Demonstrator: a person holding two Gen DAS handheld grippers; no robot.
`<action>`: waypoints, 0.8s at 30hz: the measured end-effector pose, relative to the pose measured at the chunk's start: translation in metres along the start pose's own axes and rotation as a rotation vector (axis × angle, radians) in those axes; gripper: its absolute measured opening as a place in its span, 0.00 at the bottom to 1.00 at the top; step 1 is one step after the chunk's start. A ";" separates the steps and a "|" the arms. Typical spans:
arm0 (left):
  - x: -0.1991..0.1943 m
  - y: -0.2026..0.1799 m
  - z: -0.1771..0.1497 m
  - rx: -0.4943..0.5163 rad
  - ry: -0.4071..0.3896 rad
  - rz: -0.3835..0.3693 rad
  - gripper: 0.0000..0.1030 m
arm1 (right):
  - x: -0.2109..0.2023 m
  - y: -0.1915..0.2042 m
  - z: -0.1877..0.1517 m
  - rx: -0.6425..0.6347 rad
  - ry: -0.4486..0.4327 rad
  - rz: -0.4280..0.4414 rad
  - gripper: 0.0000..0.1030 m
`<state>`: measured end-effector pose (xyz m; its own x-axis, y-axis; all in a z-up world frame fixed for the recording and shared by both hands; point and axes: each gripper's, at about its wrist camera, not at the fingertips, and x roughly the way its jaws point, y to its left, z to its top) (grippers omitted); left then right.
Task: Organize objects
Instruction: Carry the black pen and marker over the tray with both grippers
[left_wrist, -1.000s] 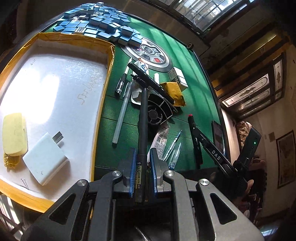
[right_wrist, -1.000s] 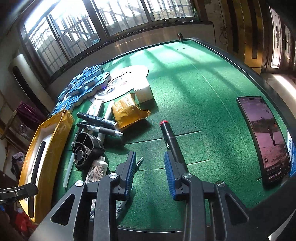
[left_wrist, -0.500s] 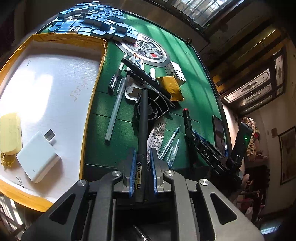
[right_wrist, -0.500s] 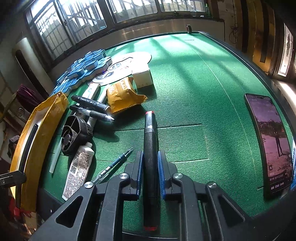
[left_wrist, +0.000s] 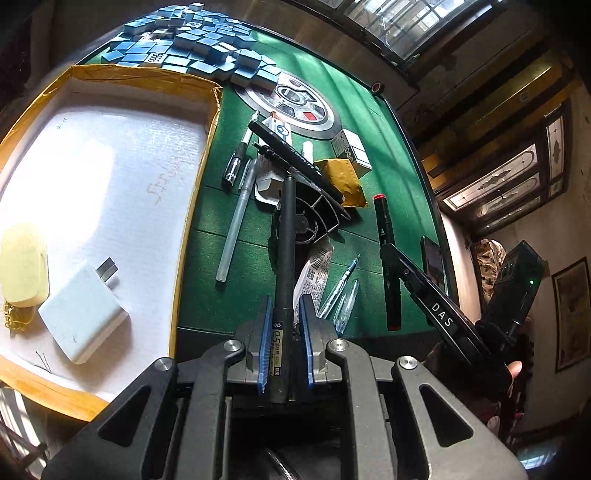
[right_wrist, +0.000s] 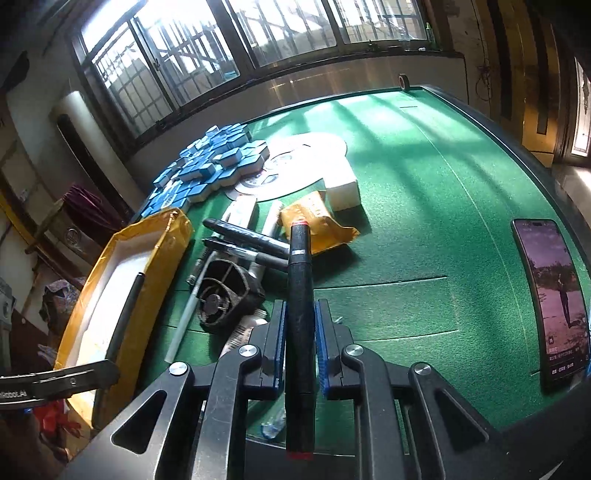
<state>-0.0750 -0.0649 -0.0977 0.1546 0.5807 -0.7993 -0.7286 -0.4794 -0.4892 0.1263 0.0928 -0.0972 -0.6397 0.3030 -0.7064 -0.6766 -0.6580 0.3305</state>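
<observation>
Right gripper (right_wrist: 300, 332) has just clamped on the black marker (right_wrist: 300, 295), where a second ago its pads stood apart with the marker lying on the green counter (right_wrist: 424, 206) beside the right pad; now we have it pinched between the blue pads and lifted clear of the felt, its red-ringed tip pointing out ahead over the clutter. Our left gripper (left_wrist: 283, 332) is unchanged, clenched on a slim black pen (left_wrist: 287, 236) that runs straight forward between its fingers. That means we judge both hands loaded and the picking step finished for this pair; what remains is carrying them to the yellow-rimmed tray (left_wrist: 192, 177), which sits at the left of the counter and already holds a white charger (left_wrist: 83, 314) and a pale yellow case (left_wrist: 23, 266). From the left wrist view the marker hangs to the right, well apart from the tray.
</observation>
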 end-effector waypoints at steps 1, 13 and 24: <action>-0.002 0.003 0.001 -0.008 -0.003 -0.005 0.12 | -0.003 0.008 0.000 -0.005 -0.001 0.030 0.13; -0.043 0.047 0.010 -0.099 -0.087 -0.034 0.12 | 0.020 0.096 -0.008 -0.091 0.114 0.293 0.13; -0.078 0.121 0.030 -0.227 -0.188 0.056 0.12 | 0.052 0.146 -0.014 -0.151 0.213 0.385 0.13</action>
<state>-0.1945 -0.1484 -0.0843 -0.0239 0.6507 -0.7590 -0.5617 -0.6368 -0.5282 -0.0004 0.0031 -0.0943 -0.7341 -0.1213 -0.6681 -0.3336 -0.7926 0.5104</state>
